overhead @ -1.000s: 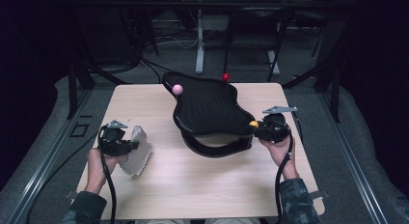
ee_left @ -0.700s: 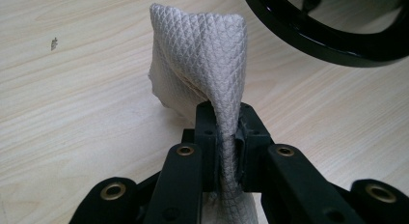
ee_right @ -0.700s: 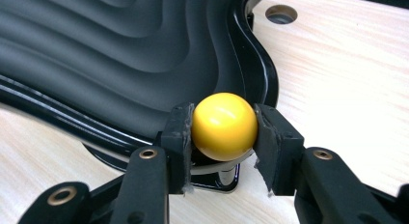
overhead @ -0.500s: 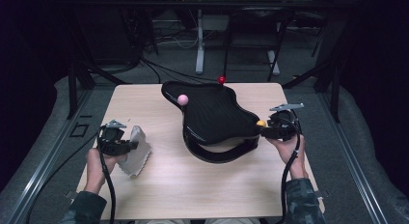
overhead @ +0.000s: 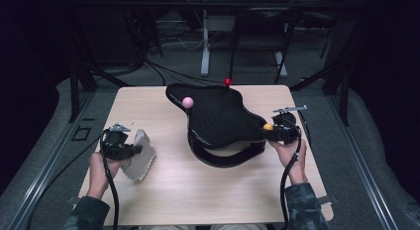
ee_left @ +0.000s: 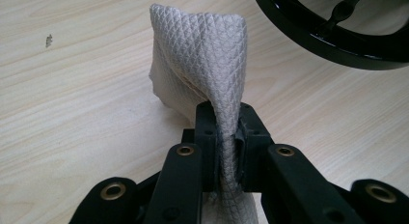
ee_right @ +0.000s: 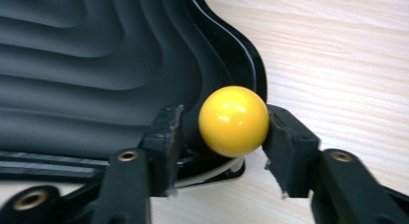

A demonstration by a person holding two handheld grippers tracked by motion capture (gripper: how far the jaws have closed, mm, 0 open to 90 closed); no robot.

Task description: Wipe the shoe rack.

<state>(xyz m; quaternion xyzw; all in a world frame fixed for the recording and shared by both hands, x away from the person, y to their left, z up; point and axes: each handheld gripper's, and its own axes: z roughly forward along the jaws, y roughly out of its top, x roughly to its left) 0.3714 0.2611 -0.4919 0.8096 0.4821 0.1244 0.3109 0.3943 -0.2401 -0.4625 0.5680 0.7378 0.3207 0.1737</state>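
**Cloth clamped at left, yellow knob between right jaws**

Seen from the high view: left gripper (overhead: 130, 150) near the left edge of the tabletop (overhead: 208, 195), clamped on a grey quilted cloth (overhead: 140, 155) lying just beside it. In the left gripper view, cloth (ee_left: 205, 69) pinched tight between the jaws, rising in a folded peak above them, its lower part resting on the wood.

Toward the right edge: right gripper (overhead: 270, 133) at the near right tip of a black ridged tray (overhead: 223, 118), around a yellow ball knob (overhead: 268, 127). In the right gripper view, knob (ee_right: 234, 120) between the jaws, right pad touching it, left pad standing a sliver apart; jaws just closing in. Cannot tell whether truly gripped.

Pink ball (overhead: 187, 101) on the tray's far left part, red ball (overhead: 227, 82) at its far rim.
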